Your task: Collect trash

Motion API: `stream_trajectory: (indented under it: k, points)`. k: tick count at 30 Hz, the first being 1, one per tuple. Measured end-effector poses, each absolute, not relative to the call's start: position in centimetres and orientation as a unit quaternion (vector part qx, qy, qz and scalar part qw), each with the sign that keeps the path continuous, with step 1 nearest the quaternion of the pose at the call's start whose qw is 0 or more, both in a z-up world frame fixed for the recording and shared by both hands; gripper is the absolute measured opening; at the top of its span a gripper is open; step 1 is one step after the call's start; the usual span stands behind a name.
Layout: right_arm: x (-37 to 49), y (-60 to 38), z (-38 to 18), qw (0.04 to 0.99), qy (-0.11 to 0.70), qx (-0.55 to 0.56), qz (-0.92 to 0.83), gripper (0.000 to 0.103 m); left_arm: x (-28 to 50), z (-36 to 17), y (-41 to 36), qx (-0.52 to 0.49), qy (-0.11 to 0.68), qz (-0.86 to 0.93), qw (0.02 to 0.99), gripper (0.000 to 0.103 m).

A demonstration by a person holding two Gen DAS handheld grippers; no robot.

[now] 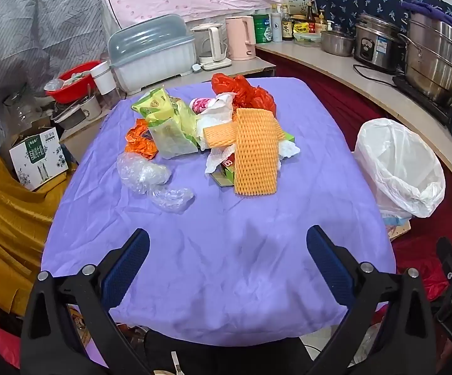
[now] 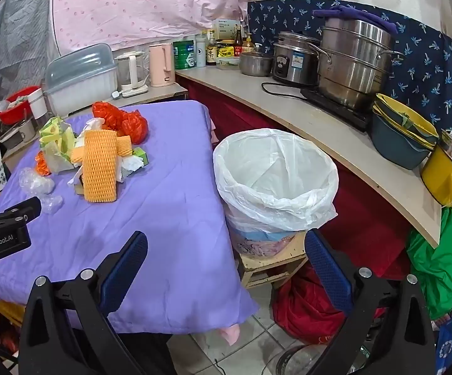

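Presently, in the left wrist view, your left gripper (image 1: 227, 243) hovers level over the near edge of the purple cloth (image 1: 226, 265), jaws spread wide, nothing between them. Trash pile (image 1: 213, 131) lies ahead: netted orange foam sleeve (image 1: 255, 151), crumpled clear plastic (image 1: 150, 178), red bag (image 1: 244, 92). In the right wrist view, your right gripper (image 2: 226, 247) is likewise agape and unladen; directly ahead stands the bin (image 2: 276, 181), white-lined; its visible interior shows only liner.
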State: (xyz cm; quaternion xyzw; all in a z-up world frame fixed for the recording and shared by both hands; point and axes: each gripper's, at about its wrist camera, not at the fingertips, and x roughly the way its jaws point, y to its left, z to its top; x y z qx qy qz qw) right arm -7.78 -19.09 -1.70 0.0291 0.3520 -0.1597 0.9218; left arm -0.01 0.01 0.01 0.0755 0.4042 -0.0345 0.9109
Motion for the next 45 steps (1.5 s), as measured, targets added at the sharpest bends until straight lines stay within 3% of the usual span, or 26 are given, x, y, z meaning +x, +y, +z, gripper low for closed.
stream_trajectory:
  k: [45]
  points:
    - [-9.0, -18.5, -1.2, 0.92, 0.355, 0.014, -0.168, 0.096, -1.2, 0.1, 0.2, 0.076, 0.4, -0.035, 0.913, 0.096]
